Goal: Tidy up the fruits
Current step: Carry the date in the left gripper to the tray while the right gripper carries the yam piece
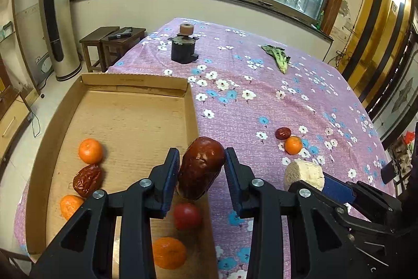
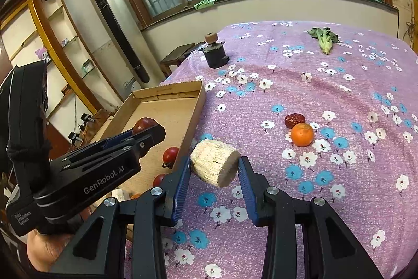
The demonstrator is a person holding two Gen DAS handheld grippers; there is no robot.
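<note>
The left gripper (image 1: 201, 169) has its fingers closed on a large dark red date (image 1: 201, 168), held above the near right edge of the cardboard tray (image 1: 135, 85). Beside it, the right gripper (image 2: 214, 169) clamps a pale corn cob piece (image 2: 214, 166) between its blue-padded fingers, over the flowered purple cloth of the tabletop (image 2: 326, 75), just right of the tray wall.

In the tray's near part lie an orange (image 1: 168, 252) and a red tomato (image 1: 187, 215); along its left side sit another orange (image 1: 70, 205), a wrinkled date (image 1: 87, 180) and a third orange (image 1: 90, 151), close together.

Farther out on the cloth, a small date (image 2: 294, 120) touches a loose orange (image 2: 302, 134). Near the far edge stand a dark motor-like block (image 2: 216, 54) and a leafy green vegetable (image 2: 324, 39).
</note>
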